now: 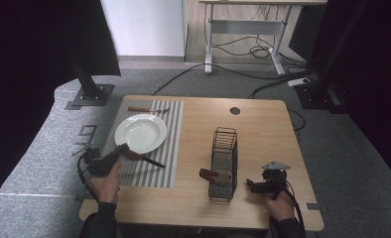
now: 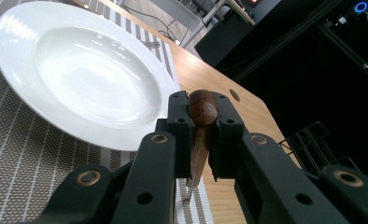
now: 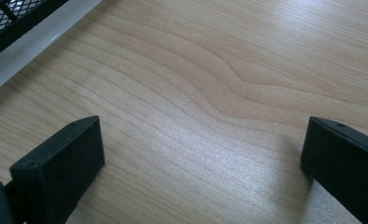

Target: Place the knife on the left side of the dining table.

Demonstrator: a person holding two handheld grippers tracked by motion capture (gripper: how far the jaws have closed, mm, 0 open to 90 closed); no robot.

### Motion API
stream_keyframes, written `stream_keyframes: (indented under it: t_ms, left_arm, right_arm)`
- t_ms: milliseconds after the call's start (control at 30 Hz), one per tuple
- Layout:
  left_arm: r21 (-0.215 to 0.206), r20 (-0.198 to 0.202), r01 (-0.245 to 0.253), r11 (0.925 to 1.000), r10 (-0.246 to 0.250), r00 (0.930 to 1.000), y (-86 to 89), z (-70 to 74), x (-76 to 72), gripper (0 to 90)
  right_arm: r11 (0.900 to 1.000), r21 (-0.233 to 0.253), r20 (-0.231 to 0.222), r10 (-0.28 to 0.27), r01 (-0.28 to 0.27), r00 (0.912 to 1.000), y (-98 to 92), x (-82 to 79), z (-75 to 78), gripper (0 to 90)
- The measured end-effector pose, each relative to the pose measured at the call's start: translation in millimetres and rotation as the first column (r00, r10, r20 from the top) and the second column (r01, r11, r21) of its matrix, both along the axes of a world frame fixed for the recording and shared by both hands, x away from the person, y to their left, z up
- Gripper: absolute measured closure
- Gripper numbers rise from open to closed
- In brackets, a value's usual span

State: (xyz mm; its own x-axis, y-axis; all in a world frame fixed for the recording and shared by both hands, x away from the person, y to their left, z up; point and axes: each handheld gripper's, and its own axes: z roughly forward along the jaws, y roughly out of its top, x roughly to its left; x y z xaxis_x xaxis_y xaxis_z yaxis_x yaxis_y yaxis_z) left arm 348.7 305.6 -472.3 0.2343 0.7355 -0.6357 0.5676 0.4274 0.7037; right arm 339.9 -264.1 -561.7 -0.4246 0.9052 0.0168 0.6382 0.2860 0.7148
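Left gripper (image 2: 202, 135) clamps the wooden handle of a knife (image 1: 146, 158), blade lying on the striped placemat (image 1: 154, 171) just beside the white plate (image 1: 140, 133). Right gripper (image 3: 203, 158): jaws wide apart over bare table (image 3: 229, 70), near the wire rack (image 1: 224, 163). Farther off, a second utensil (image 1: 146, 109) lies beyond the plate.

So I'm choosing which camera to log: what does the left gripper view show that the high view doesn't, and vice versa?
Left gripper view alone: the jaws clamped on the knife's brown handle. High view alone: the knife's dark blade lying on the mat, the wire rack, the fork and the right gripper. Both show the white plate and striped placemat.
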Motion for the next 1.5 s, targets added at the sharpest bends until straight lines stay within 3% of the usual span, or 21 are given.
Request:
stream_keyframes:
  t_ms: [200, 467, 600, 633, 700, 1133, 1500]
  left_arm:
    - [0.058, 0.006, -0.035, 0.9977, 0.035, 0.9994, 4.5, -6.9, -0.3, 77.1]
    - [0.127, 0.019, -0.042, 0.9911, 0.04, 0.999, 5.3, -8.7, 1.0, 73.9]
    - [0.169, 0.031, -0.045, 0.9846, 0.04, 0.9987, 6.3, -10.6, 0.6, 71.6]
    - [0.201, 0.032, -0.055, 0.9782, 0.049, 0.9983, 7.3, -12.0, 0.2, 70.4]
    - [0.218, 0.03, -0.06, 0.9741, 0.055, 0.9981, 9.3, -14.5, 0.0, 69.0]
    - [0.191, -0.003, -0.058, 0.98, 0.06, 0.9982, 24.5, -32.1, 4.6, 66.1]
    - [0.2, -0.012, -0.064, 0.9777, 0.067, 0.9977, 30.1, -42.2, 9.9, 63.7]
  right_arm:
    - [1.0, 0.0, 0.0, 0.0, 0.0, 1.0, 0.0, 0.0, 0.0, 0.0]
    - [1.0, 0.0, 0.0, 0.0, 0.0, 1.0, 0.1, 0.0, 0.0, 0.0]
    - [1.0, 0.0, 0.0, 0.0, 0.0, 1.0, 0.0, 0.0, 0.0, 0.0]
    - [1.0, 0.0, 0.0, 0.0, 0.0, 1.0, 0.0, 0.0, 0.0, 0.0]
    - [1.0, 0.0, 0.0, 0.0, 0.0, 1.0, 0.1, 0.0, 0.0, 0.0]
    - [1.0, 0.0, 0.0, 0.0, 0.0, 1.0, 0.1, 0.0, 0.0, 0.0]
    - [1.0, 0.0, 0.0, 0.0, 0.0, 1.0, 0.1, 0.0, 0.0, 0.0]
